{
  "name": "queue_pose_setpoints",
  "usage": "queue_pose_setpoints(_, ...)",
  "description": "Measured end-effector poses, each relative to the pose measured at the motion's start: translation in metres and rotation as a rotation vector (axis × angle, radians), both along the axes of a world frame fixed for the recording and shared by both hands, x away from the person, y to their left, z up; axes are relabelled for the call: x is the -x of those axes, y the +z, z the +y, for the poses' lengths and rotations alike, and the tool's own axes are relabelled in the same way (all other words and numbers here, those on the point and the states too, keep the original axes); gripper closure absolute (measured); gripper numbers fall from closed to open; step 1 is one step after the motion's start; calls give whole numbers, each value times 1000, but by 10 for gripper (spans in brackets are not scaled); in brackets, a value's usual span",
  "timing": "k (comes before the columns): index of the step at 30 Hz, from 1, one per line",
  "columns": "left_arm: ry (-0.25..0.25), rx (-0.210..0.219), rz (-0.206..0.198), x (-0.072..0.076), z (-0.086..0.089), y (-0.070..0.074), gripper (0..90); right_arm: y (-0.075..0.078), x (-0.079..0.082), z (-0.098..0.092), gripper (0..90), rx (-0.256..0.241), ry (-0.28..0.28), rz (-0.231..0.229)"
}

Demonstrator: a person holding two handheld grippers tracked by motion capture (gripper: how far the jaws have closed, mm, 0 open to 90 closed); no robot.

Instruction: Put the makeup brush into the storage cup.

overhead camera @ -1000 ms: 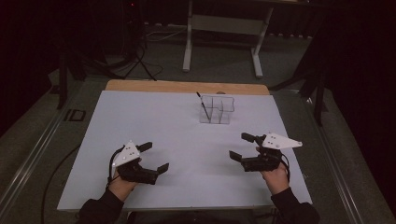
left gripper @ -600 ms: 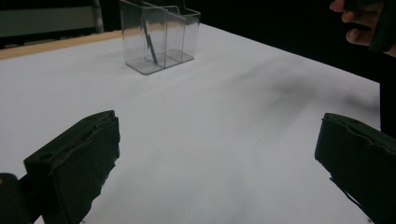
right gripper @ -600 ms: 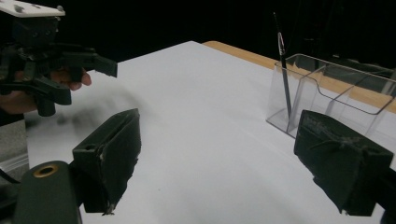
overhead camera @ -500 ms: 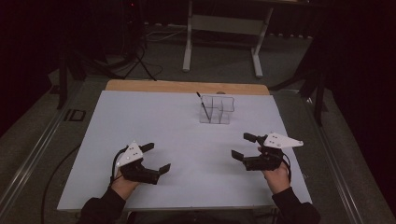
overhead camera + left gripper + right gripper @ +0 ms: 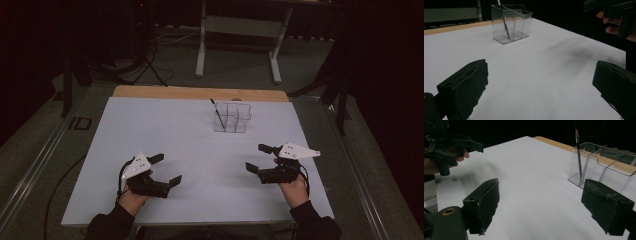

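a clear divided holder (image 5: 230, 118) stands toward the far edge of the white surface (image 5: 165, 130); a dark pen (image 5: 218, 113) leans in its left compartment, long axis steeply upright. the right tongs (image 5: 261, 158) lie nearer the holder than the left tongs (image 5: 165, 169). both gape empty, and nothing stands between them and the holder.

Nothing here can be read: the only mark is a blocky black sign (image 5: 82, 123) on the grey floor beside the white table sheet (image 5: 150, 130) (too small to decipher).
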State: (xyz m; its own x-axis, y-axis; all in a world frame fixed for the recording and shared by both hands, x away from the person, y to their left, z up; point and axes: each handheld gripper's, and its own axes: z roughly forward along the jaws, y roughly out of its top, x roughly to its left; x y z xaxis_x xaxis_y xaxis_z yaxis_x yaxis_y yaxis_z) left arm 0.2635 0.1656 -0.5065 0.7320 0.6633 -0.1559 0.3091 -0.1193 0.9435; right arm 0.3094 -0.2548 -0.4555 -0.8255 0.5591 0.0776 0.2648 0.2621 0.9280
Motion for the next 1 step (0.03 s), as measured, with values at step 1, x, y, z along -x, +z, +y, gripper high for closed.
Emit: queue_pose_setpoints(1,2,1,0,0,0,0,5,0,0,0,147,1,-1,0)
